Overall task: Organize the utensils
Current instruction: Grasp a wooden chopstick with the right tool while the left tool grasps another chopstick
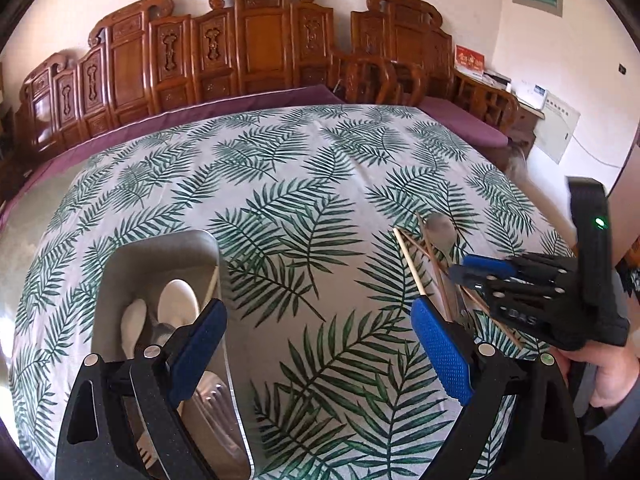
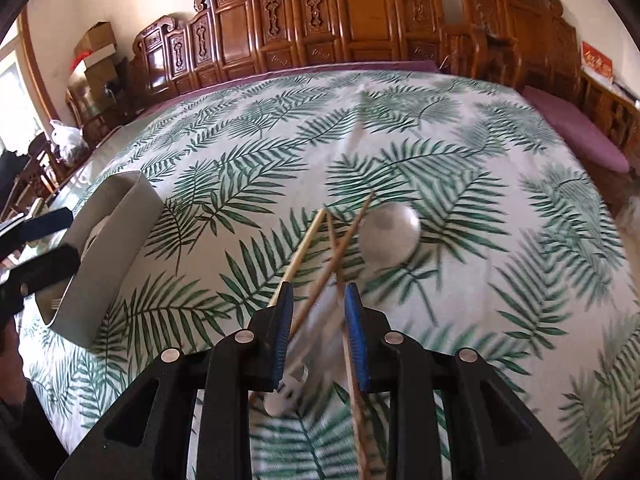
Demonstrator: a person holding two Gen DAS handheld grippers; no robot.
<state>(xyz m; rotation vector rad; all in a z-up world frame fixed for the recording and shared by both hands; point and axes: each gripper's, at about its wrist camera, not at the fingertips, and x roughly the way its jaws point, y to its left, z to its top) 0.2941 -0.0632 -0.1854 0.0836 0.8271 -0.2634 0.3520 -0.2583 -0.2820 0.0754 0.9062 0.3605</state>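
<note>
Roughly, chopsticks point tips-away (crossed) with spoon.

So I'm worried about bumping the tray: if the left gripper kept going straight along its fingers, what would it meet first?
Probably the bare leaf-print tablecloth. The left gripper points down between the metal tray beside its left finger and the right gripper's utensil bundle. Depth is uncertain.

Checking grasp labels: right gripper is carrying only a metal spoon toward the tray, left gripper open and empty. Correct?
Not only a spoon. In the right wrist view the right gripper is shut on a bundle: the metal spoon plus several wooden chopsticks. The left wrist view shows the same bundle. The left gripper is open and empty, beside the metal tray.
</note>
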